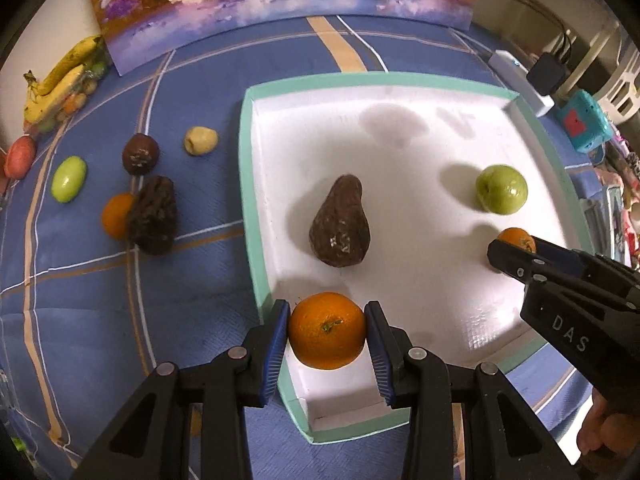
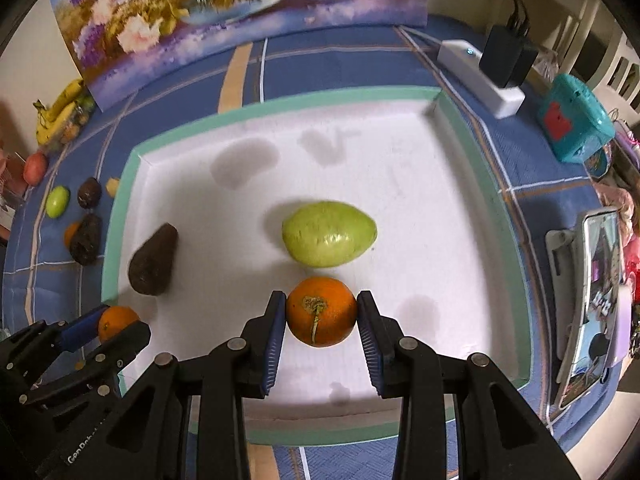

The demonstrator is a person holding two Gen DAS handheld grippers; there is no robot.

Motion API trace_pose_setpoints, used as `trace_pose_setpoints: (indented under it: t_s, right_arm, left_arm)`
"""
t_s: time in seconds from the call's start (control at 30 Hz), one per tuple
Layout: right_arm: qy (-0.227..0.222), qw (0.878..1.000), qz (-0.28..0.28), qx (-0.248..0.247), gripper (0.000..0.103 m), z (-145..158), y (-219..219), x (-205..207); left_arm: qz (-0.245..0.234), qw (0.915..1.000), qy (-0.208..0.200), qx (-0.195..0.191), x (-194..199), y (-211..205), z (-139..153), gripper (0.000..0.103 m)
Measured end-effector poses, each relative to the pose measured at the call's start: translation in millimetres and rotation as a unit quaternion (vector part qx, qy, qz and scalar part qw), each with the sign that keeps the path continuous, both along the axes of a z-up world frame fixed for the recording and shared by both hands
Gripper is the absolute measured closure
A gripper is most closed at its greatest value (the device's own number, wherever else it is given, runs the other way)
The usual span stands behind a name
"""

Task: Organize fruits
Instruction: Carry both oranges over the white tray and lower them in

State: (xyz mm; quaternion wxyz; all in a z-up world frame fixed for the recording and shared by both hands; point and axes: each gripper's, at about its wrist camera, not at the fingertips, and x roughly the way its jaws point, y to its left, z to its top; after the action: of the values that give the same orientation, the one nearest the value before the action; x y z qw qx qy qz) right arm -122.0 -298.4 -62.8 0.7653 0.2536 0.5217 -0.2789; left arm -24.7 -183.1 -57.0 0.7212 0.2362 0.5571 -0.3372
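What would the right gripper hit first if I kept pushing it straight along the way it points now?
The right gripper, shut on an orange, points steeply down into the white tray. The orange would probably meet the bare tray floor first. The green fruit lies just beyond and looks apart from it, though depth is unclear.

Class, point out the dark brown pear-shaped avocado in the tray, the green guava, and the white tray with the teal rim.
Dark brown avocado (image 1: 340,224): left wrist view, mid-body.
Green guava (image 2: 329,234): right wrist view, centre.
White tray (image 2: 280,110): right wrist view, far teal rim.
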Motion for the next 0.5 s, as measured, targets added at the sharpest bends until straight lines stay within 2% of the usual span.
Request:
trace_pose_setpoints:
  t_s: [0.5]
  right_arm:
    - [0.011,1.0,0.007,0.0,0.065,-3.3,-0.2,4.4]
  left_arm:
    - [-0.007,1.0,-0.002,0.006,-6.0,-9.2,-2.2,0.06]
